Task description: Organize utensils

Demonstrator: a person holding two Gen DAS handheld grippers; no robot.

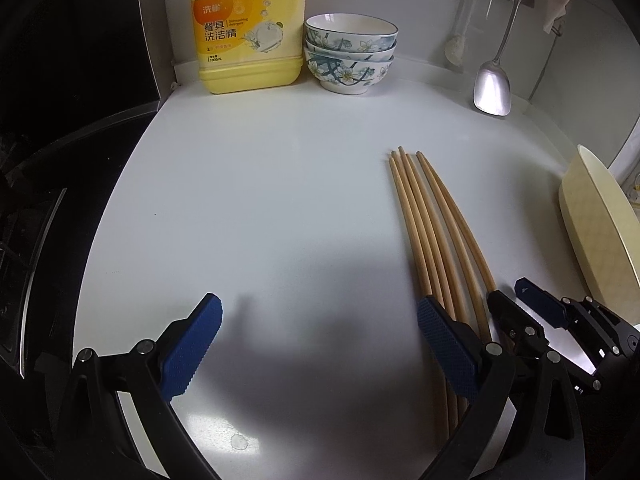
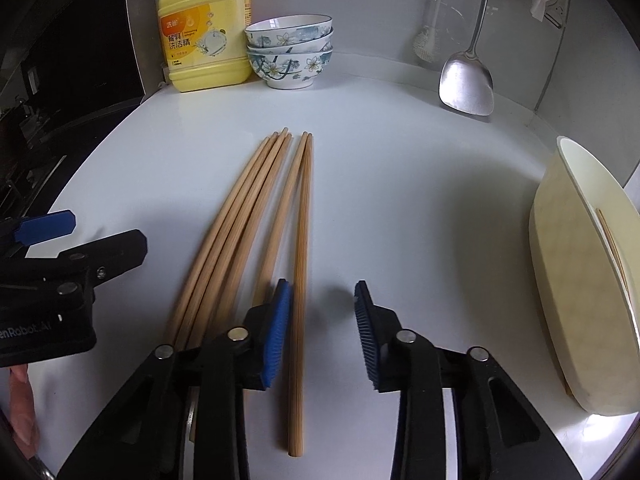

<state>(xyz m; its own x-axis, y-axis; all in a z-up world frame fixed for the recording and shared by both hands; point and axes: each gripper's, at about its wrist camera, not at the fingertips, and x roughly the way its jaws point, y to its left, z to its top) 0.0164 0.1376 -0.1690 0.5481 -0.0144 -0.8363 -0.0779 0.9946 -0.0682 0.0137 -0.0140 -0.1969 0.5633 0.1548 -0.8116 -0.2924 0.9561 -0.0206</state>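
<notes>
White laminate countertop [image 2: 400, 200] carries everything, running back to a pale wall; at its right edge a cream oval dish [image 2: 576, 280] stands tilted on its side, close beside the right gripper's outer finger; at the back left a yellow plastic dish-soap jug with a pump [image 2: 204, 40] stands upright, touching or just beside a stack of three white porcelain bowls with blue flower print [image 2: 290, 54]; a steel spatula [image 2: 466, 80] hangs against the wall at the back right, its blade near the counter, with a white bottle brush [image 2: 426, 44] hanging just left of it; dark stove surface [image 1: 48, 200] lies off the counter's left edge. Six long bamboo chopsticks [image 2: 256, 216] lie flat in the middle, tips toward the bowls; four bunch together on the left and two lie as a pair just to their right, converging at the far tips. The right gripper [image 2: 322, 292] hangs low over the near ends, jaws spread and holding nothing; the rightmost stick runs between its blue pads [image 2: 276, 332], close beside the left one. The left gripper [image 1: 320, 320] is likewise spread wide and unladen over bare counter, its right finger overlapping the bunch's near ends; whether it touches them I cannot tell.
</notes>
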